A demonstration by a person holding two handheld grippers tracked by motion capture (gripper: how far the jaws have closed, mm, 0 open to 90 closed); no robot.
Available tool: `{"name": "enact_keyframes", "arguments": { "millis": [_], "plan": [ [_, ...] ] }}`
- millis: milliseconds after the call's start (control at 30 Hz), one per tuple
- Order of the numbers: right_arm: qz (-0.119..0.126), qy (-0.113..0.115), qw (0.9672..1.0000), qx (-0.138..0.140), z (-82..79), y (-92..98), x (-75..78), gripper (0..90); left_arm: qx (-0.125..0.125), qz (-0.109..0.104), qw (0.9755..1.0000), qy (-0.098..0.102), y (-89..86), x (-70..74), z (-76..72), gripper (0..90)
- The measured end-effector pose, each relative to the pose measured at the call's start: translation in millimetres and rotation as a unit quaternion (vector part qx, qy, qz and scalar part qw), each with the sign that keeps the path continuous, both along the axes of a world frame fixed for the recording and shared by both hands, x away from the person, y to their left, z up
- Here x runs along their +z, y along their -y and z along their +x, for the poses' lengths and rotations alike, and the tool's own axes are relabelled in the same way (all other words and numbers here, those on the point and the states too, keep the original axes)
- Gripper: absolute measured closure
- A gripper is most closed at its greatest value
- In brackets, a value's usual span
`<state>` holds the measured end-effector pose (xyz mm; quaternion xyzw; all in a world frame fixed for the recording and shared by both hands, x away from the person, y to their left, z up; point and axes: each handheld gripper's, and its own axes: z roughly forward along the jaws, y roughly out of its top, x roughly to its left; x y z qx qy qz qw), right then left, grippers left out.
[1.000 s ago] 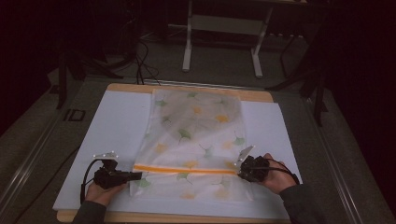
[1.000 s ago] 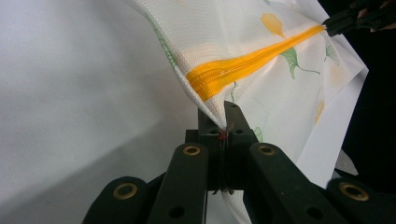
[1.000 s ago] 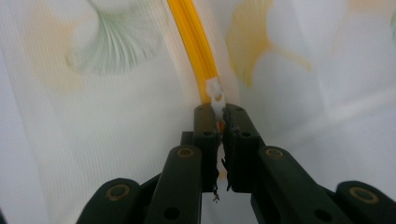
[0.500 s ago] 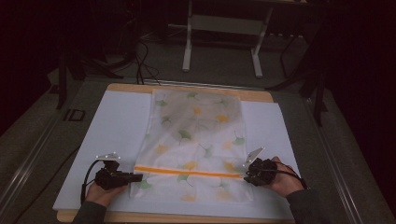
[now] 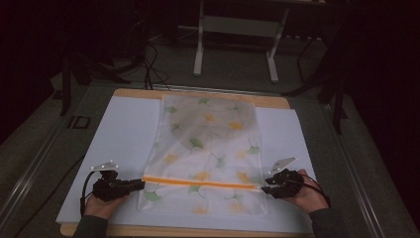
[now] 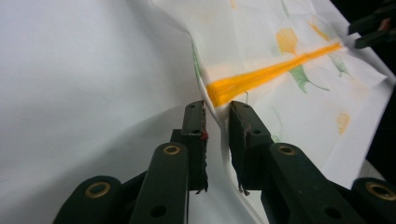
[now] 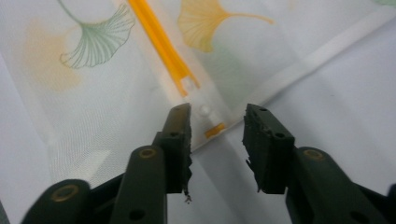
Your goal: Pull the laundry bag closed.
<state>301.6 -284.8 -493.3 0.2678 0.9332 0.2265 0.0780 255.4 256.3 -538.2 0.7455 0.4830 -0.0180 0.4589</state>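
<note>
A sheer white mesh bag with ginkgo-leaf print and orange zip (image 5: 208, 148) lies flat mid-table on white sheet (image 5: 124, 134). Left gripper (image 6: 217, 114) straddles its near-left edge, jaws slightly apart; right gripper (image 7: 217, 123) sits open at the zip's right end — prob. pre-grasp; next, both clamp.
</note>
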Motion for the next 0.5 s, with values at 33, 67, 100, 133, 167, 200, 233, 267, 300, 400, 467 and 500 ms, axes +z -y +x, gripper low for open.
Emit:
{"name": "enact_keyframes", "arguments": {
  "millis": [33, 67, 100, 133, 167, 200, 233, 267, 300, 400, 467, 500],
  "plan": [
    [0.004, 0.007, 1.0, -0.005, -0.3, 1.3, 0.5, 58.5, 0.005, 0.003, 1.0, 0.006, -0.9, 0.8, -0.5, 76.6],
    [0.009, 0.011, 0.9998, -0.012, -0.7, 2.6, 1.0, 58.7, 0.01, 0.008, 0.9999, 0.01, -1.9, 1.9, -1.0, 76.5],
    [0.009, 0.011, 0.9998, -0.012, -0.7, 2.6, 1.0, 58.7, 0.01, 0.008, 0.9999, 0.01, -1.9, 1.9, -1.0, 76.5],
    [0.019, 0.013, 0.9996, -0.018, -1.2, 4.6, -0.3, 58.3, 0.023, 0.022, 0.9993, 0.022, -3.4, 4.3, -2.4, 76.4],
    [0.023, 0.017, 0.9993, -0.025, -1.0, 5.7, -1.7, 58.1, 0.03, 0.025, 0.9989, 0.027, -4.8, 5.4, -3.0, 76.5],
    [0.028, 0.021, 0.9988, -0.033, -0.8, 7.0, -3.1, 58.0, 0.03, 0.025, 0.9989, 0.027, -4.8, 5.4, -3.0, 76.4],
    [0.034, 0.024, 0.9983, -0.042, -0.7, 8.4, -4.5, 57.8, 0.045, 0.033, 0.9977, 0.038, -7.4, 7.0, -4.2, 76.5],
    [0.034, 0.024, 0.9983, -0.042, -0.7, 8.4, -4.5, 57.8, 0.045, 0.033, 0.9977, 0.038, -7.4, 7.0, -4.2, 76.5],
    [0.047, 0.032, 0.9965, -0.061, -0.8, 11.9, -6.0, 57.2, 0.061, 0.058, 0.9953, 0.049, -8.6, 8.8, -5.4, 76.5],
    [0.068, 0.05, 0.992, -0.094, -1.7, 17.1, -7.5, 56.6, 0.077, 0.084, 0.9916, 0.063, -8.4, 9.4, -6.2, 76.2],
    [0.077, 0.063, 0.9886, -0.113, -3.2, 20.4, -8.6, 56.3, 0.092, 0.12, 0.9857, 0.076, -5.6, 9.2, -6.6, 75.2],
    [0.084, 0.066, 0.9869, -0.12, -4.2, 22.0, -9.9, 56.1, 0.094, 0.127, 0.9843, 0.079, -4.8, 9.0, -6.3, 75.0]
  ]
}}
